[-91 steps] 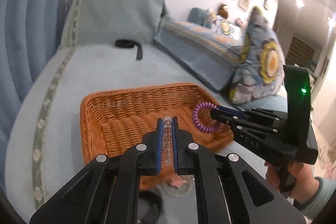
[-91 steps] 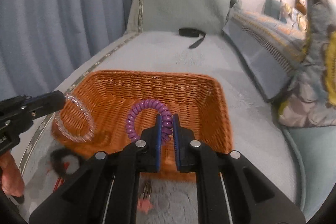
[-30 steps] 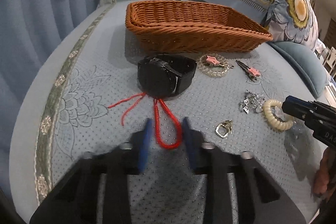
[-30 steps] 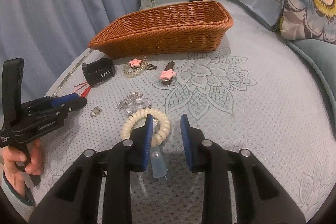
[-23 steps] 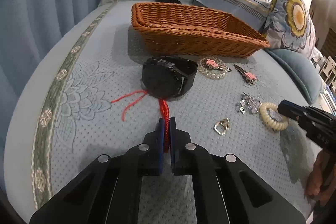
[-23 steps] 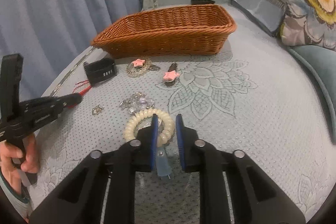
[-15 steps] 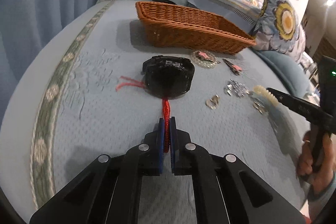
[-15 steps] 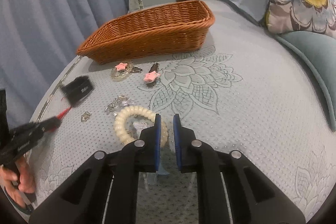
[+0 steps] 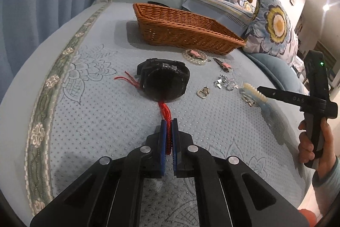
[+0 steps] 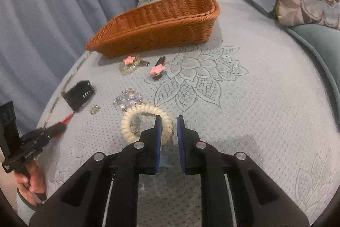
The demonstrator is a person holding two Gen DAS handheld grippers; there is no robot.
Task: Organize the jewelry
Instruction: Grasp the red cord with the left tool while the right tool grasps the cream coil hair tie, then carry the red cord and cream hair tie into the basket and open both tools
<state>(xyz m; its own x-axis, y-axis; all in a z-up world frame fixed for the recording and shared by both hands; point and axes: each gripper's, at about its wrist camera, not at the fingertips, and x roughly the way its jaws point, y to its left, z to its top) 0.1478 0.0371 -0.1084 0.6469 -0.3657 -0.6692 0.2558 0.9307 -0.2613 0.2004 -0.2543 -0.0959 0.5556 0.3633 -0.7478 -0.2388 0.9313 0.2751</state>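
Observation:
My left gripper [image 9: 167, 127] is shut on a red cord bracelet [image 9: 164, 110], which runs taut from the pads to under a black watch [image 9: 163, 82] on the bed. My right gripper [image 10: 169, 127] straddles the near rim of a cream spiral hair tie [image 10: 136, 114] lying flat. Its jaws are opening slightly. The coil sits against the left pad, and a sliver of bed shows before the right pad. The wicker basket [image 10: 159, 27] stands farther back, apart from both grippers.
Between the basket and the grippers lie two pink star clips [image 10: 157, 69], a crystal cluster [image 10: 127, 99] and a small gold clasp [image 9: 203, 92]. A flowered cushion [image 9: 274, 22] stands on the right and a blue curtain on the left. A hand [image 9: 314, 142] holds the right gripper.
My left gripper shut on the red cord and drew it back, pulling it straight from under the watch. My right jaws narrowed around the cream hair tie, then eased apart a little.

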